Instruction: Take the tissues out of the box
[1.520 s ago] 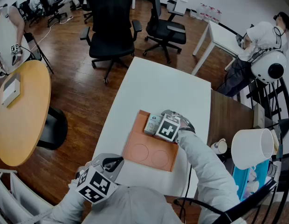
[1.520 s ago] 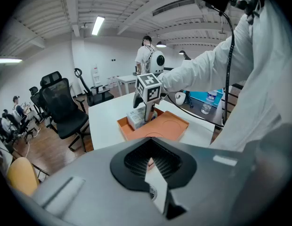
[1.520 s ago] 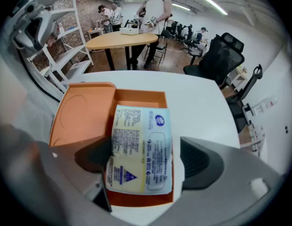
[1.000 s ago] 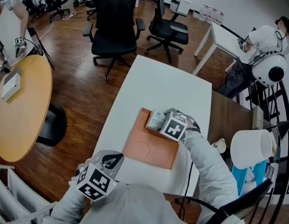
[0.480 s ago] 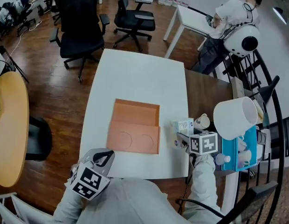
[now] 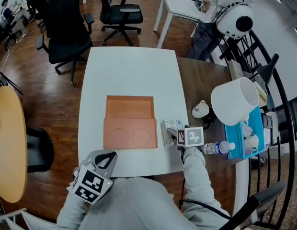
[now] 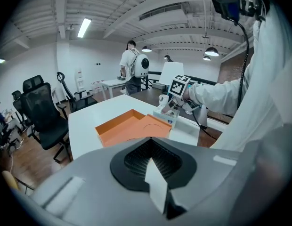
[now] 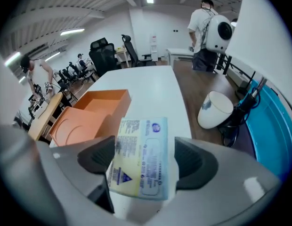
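An orange box (image 6: 129,121) lies open on the white table (image 6: 134,71), its lid folded toward me. A pale tissue pack (image 6: 169,128) with blue print stands just right of the box, near the table's right edge. My right gripper (image 6: 174,132) is around it. In the right gripper view the pack (image 8: 143,157) stands tilted between the jaws, which are opening; the right pad (image 8: 195,161) stands slightly off it. My left gripper (image 6: 104,162) hovers off the table's near left corner, shut, with nothing held. The left gripper view shows the box (image 7: 132,126) and pack (image 7: 166,115) ahead.
A white mug (image 6: 200,109) sits on the brown desk right of the pack. A large white lampshade (image 6: 234,102), a water bottle (image 6: 216,148) and a blue tray (image 6: 244,138) crowd the right. Office chairs (image 6: 67,37) stand beyond the table; a round wooden table (image 6: 9,143) is at the left.
My right gripper has carried the tissue pack out of the orange box and rightward to the table beside it. The left gripper has stayed put.
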The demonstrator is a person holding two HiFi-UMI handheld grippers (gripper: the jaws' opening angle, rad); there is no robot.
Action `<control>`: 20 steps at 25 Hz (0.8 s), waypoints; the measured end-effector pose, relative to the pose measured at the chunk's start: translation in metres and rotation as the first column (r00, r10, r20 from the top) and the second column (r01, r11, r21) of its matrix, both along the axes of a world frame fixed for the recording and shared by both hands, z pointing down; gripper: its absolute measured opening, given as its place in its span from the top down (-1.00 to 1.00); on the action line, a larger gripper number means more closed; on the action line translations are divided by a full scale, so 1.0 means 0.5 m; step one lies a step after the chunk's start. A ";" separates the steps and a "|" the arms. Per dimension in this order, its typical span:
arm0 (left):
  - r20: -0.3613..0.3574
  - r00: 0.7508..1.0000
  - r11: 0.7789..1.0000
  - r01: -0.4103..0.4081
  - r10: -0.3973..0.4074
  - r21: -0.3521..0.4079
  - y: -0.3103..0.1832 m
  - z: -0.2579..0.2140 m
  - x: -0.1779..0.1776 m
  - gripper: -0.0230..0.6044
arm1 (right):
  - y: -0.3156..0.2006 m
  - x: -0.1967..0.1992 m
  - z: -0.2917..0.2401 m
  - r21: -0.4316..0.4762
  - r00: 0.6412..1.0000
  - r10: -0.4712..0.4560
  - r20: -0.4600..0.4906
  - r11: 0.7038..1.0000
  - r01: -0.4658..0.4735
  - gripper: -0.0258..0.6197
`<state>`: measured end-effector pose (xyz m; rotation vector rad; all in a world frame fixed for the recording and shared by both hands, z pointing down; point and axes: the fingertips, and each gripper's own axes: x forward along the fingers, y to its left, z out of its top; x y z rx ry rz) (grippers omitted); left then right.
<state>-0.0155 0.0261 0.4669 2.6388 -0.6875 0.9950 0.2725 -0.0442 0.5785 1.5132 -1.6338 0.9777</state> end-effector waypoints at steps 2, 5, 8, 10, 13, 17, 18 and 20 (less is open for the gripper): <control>0.005 1.000 1.000 0.011 -0.010 -0.002 -0.004 -0.002 -0.008 0.87 | -0.012 0.008 -0.049 0.055 1.000 -0.015 -0.015 0.998 0.016 -0.33; 0.022 0.999 0.999 0.026 -0.026 -0.025 -0.029 -0.001 -0.026 0.87 | -0.031 -0.018 -0.158 0.139 0.991 -0.133 -0.019 0.981 0.134 -0.32; 0.008 0.999 0.997 0.032 -0.031 -0.066 -0.066 -0.009 -0.029 0.87 | -0.025 -0.100 -0.258 0.212 0.939 -0.343 0.001 0.918 0.335 -0.22; -0.024 0.999 0.995 0.038 -0.040 -0.090 -0.088 -0.017 -0.032 0.87 | -0.009 -0.165 -0.296 0.266 0.893 -0.451 -0.002 0.860 0.435 0.47; -0.059 0.997 0.991 0.036 -0.044 -0.132 -0.105 -0.018 -0.020 0.87 | 0.019 -0.235 -0.300 0.305 0.848 -0.526 0.062 0.819 0.485 0.91; -0.109 0.993 0.964 0.017 -0.048 -0.264 -0.101 0.000 0.009 0.87 | 0.050 -0.299 -0.248 0.273 0.813 -0.561 0.154 0.815 0.511 0.91; -0.120 0.991 0.951 0.020 -0.060 -0.309 -0.100 0.007 0.013 0.87 | 0.057 -0.312 -0.234 0.258 0.805 -0.572 0.156 0.810 0.526 0.91; -0.123 0.989 0.932 0.027 -0.076 -0.362 -0.100 0.017 0.020 0.87 | 0.066 -0.328 -0.215 0.241 0.792 -0.591 0.151 0.799 0.551 0.91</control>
